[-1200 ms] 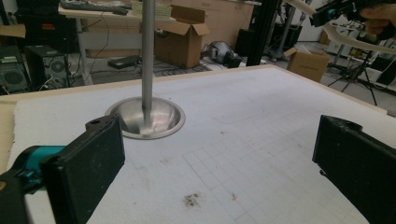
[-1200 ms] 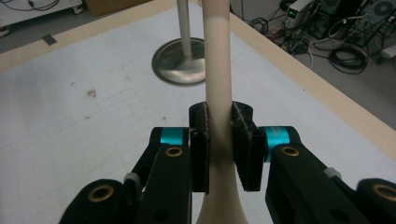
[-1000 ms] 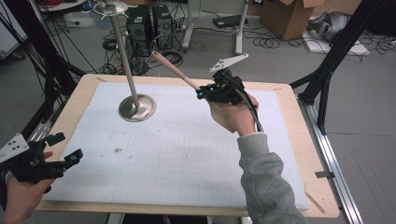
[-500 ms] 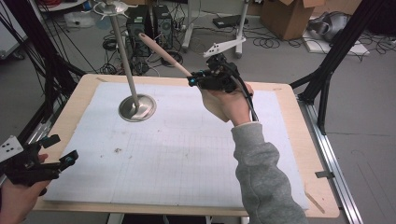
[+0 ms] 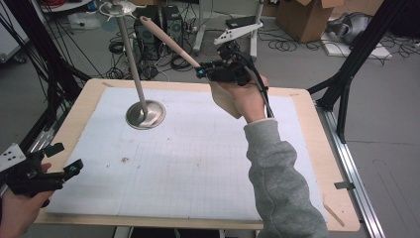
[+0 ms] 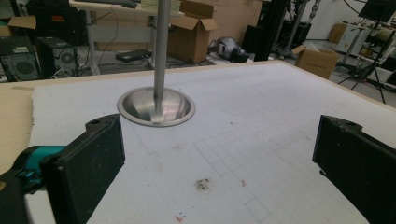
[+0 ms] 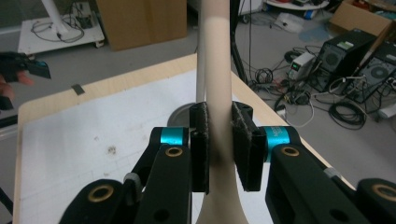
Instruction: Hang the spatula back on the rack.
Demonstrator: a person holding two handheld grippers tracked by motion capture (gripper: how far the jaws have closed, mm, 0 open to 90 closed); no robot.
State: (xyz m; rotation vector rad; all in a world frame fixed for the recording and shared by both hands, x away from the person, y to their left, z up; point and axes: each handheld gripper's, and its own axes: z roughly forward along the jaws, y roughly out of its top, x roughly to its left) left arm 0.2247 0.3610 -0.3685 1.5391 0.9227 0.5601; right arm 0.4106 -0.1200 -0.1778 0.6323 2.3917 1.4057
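Right gripper (image 5: 200, 71), upper centre: jaws clamped on spoon (image 5: 168, 40), which is being raised towards the stand (image 5: 133, 64) top, likely for hanging. Left gripper (image 5: 62, 161), lower left: jaws apart, empty.

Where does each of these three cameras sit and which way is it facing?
High view: above the person's side, facing forward and down on the table; both hands show.
Left gripper view: rides the open left gripper, low over the table, facing the metal stand.
Right gripper view: rides the right gripper, looking along the clamped wooden utensil handle.
All share the stand.
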